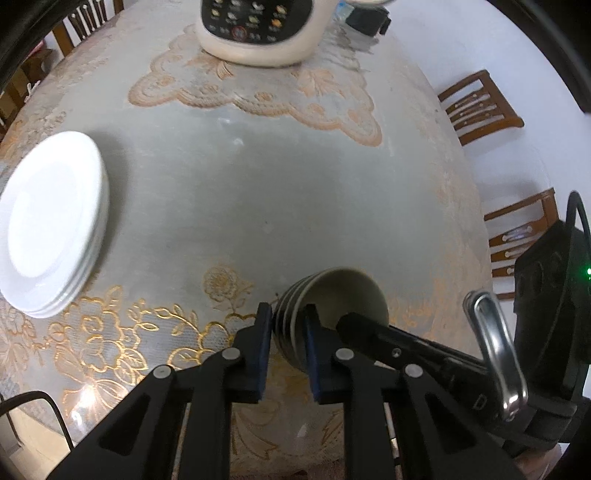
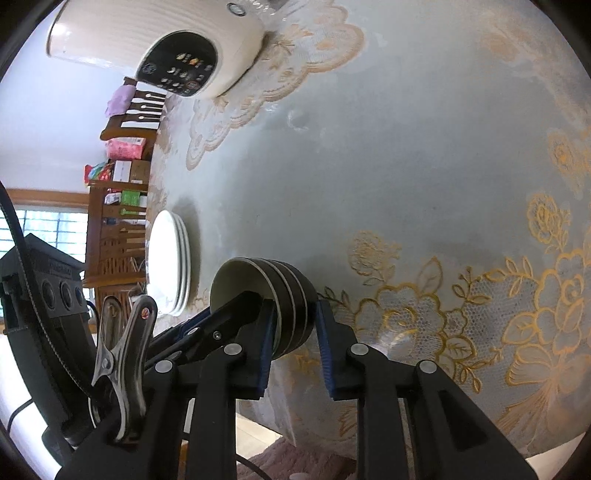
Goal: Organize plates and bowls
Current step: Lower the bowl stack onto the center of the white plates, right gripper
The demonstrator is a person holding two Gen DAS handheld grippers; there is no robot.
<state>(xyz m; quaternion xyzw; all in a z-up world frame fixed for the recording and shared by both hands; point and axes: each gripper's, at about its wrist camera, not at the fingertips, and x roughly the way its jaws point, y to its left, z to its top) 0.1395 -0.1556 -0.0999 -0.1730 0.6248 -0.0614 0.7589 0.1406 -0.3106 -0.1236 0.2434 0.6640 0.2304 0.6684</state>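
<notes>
A stack of dark bowls with pale insides [image 1: 325,306] sits near the table's front edge. My left gripper [image 1: 288,332] is shut on the stack's rim, one finger outside and one inside. My right gripper [image 2: 295,332] grips the same bowl stack [image 2: 280,295] from the opposite side, its fingers [image 2: 325,332] straddling the wall. The right gripper's finger [image 1: 369,328] shows inside the bowl in the left wrist view. A stack of white plates [image 1: 51,221] lies at the table's left; it also shows in the right wrist view [image 2: 170,258].
A white rice cooker [image 1: 258,33] stands on a lace doily [image 1: 258,99] at the table's far side. The table wears a grey cloth with gold flowers [image 2: 517,332]. Wooden chairs [image 1: 480,107] stand around the table. A cluttered shelf [image 2: 118,206] lies beyond.
</notes>
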